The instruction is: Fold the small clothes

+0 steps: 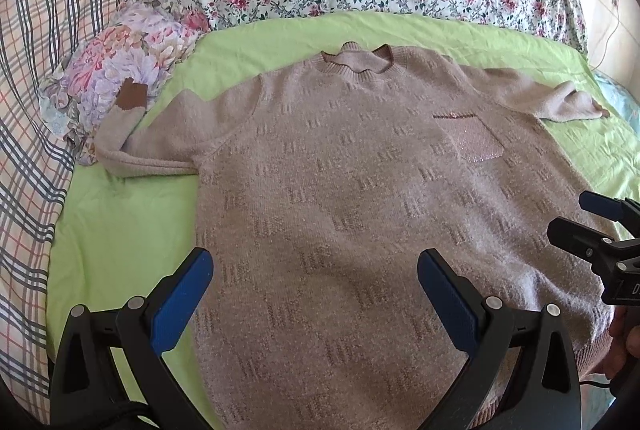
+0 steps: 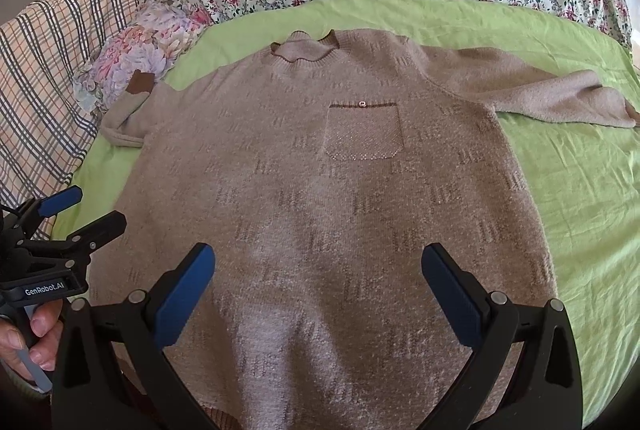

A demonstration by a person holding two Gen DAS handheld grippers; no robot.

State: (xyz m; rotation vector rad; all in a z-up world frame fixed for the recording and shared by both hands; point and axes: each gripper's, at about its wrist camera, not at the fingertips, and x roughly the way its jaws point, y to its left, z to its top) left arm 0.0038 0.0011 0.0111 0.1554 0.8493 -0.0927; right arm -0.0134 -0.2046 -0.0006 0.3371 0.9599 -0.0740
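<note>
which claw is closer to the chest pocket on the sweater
Right. The right claw hovers open over the sweater's lower middle, straight below the chest pocket. The left claw, also open, sits further toward the opposite sleeve side, so the pocket lies diagonally away.

Beige knit sweater (image 2: 320, 209) spread flat

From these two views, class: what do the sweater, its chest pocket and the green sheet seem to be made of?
Sweater: probably soft knitted wool or acrylic, matte with fuzzy, speckled stitches. Chest pocket: finer knit, faintly glinting, possibly metallic thread. Green sheet: thin woven cloth, likely cotton, matte and finely creased.
</note>
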